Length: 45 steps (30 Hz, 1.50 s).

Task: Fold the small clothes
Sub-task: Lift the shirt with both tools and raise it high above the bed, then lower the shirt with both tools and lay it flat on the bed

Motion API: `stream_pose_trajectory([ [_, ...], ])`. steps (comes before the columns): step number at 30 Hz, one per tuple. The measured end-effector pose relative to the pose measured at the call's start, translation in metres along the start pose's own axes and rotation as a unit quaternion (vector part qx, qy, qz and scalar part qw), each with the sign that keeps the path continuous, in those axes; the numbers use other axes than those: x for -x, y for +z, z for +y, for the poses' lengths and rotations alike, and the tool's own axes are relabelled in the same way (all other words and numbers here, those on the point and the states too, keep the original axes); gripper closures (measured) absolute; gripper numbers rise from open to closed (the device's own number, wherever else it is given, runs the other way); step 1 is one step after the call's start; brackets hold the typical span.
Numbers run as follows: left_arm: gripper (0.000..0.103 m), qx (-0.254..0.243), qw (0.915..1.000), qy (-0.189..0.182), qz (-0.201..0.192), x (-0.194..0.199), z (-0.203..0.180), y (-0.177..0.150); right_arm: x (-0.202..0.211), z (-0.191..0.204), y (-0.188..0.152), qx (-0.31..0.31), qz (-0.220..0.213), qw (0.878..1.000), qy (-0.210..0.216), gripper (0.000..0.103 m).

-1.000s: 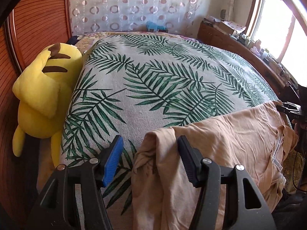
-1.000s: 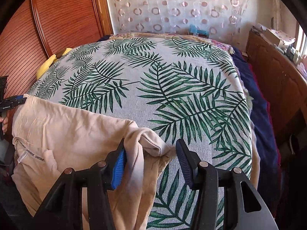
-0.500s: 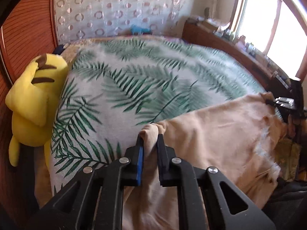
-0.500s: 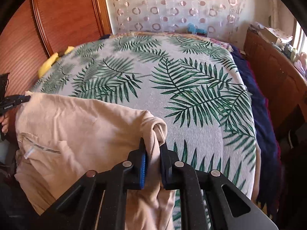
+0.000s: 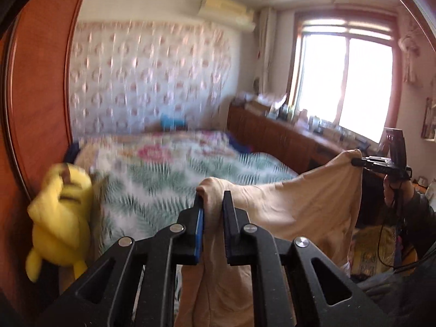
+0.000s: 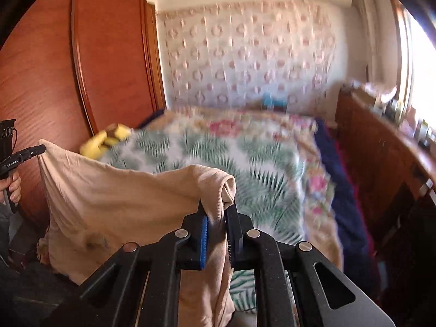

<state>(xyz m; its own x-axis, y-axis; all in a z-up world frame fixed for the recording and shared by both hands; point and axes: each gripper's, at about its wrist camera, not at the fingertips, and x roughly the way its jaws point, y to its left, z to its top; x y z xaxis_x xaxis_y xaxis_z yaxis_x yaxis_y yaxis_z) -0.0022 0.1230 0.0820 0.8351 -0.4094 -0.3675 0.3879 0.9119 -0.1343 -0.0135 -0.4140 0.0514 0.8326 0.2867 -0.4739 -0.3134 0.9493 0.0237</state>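
A beige shirt (image 5: 294, 207) hangs in the air in front of the bed, stretched between my two grippers. My left gripper (image 5: 213, 199) is shut on one top corner of it, the cloth bunched between the pads. My right gripper (image 6: 218, 207) is shut on the other top corner of the shirt (image 6: 122, 196). In the left wrist view the right gripper (image 5: 354, 160) shows at the far right, pinching its corner. The right wrist view shows the left gripper (image 6: 41, 149) at the far left edge, a hand below it. The shirt's lower part drops out of view.
A bed (image 5: 163, 174) with a palm-leaf cover (image 6: 245, 163) lies ahead. A yellow plush toy (image 5: 61, 212) leans at its left side by a wooden wardrobe (image 6: 81, 68). A wooden cabinet (image 5: 286, 136) with small items runs under the window on the right.
Both grippers closed on the shirt's corners while it lay on the bed, then rose with it. The shirt now hangs off the bed, and both views tilt up toward the wall.
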Motion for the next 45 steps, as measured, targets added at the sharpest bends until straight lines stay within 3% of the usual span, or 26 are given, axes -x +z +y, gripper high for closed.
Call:
stream_pose_trajectory([
  [5, 0.090, -0.037, 0.9964, 0.009, -0.076, 0.039, -0.017, 0.058, 0.075, -0.001, 0.042, 0.028, -0.086, 0.996, -0.008, 0.092],
  [9, 0.090, -0.042, 0.9920, 0.016, -0.118, 0.049, -0.013, 0.101, 0.118, -0.004, 0.081, 0.047, -0.148, 0.988, -0.014, 0.092],
  [15, 0.090, -0.045, 0.9884, 0.052, -0.136, 0.020, 0.009, 0.158, 0.125, -0.010, 0.139, 0.082, -0.182, 0.979, -0.033, 0.092],
  [19, 0.090, -0.031, 0.9910, 0.078, -0.105, -0.039, 0.046, 0.175, 0.068, -0.027, 0.170, 0.090, -0.151, 0.983, -0.053, 0.092],
  [22, 0.090, -0.030, 0.9930, 0.093, -0.066, -0.098, 0.076, 0.164, -0.009, -0.036, 0.179, 0.085, -0.102, 0.989, -0.058, 0.092],
  [26, 0.090, -0.032, 0.9934, 0.110, -0.008, -0.190, 0.112, 0.131, -0.107, -0.051, 0.164, 0.076, -0.042, 0.994, -0.061, 0.092],
  [31, 0.090, -0.027, 0.9935, 0.102, 0.041, -0.281, 0.136, 0.105, -0.212, -0.069, 0.142, 0.055, 0.018, 0.996, -0.072, 0.092],
  [40, 0.090, -0.018, 0.9892, 0.102, 0.104, -0.367, 0.159, 0.067, -0.305, -0.087, 0.157, 0.040, 0.089, 0.993, -0.071, 0.092],
  [45, 0.087, 0.005, 0.9876, 0.089, 0.129, -0.388, 0.176, 0.053, -0.339, -0.109, 0.193, 0.026, 0.114, 0.990, -0.074, 0.092],
])
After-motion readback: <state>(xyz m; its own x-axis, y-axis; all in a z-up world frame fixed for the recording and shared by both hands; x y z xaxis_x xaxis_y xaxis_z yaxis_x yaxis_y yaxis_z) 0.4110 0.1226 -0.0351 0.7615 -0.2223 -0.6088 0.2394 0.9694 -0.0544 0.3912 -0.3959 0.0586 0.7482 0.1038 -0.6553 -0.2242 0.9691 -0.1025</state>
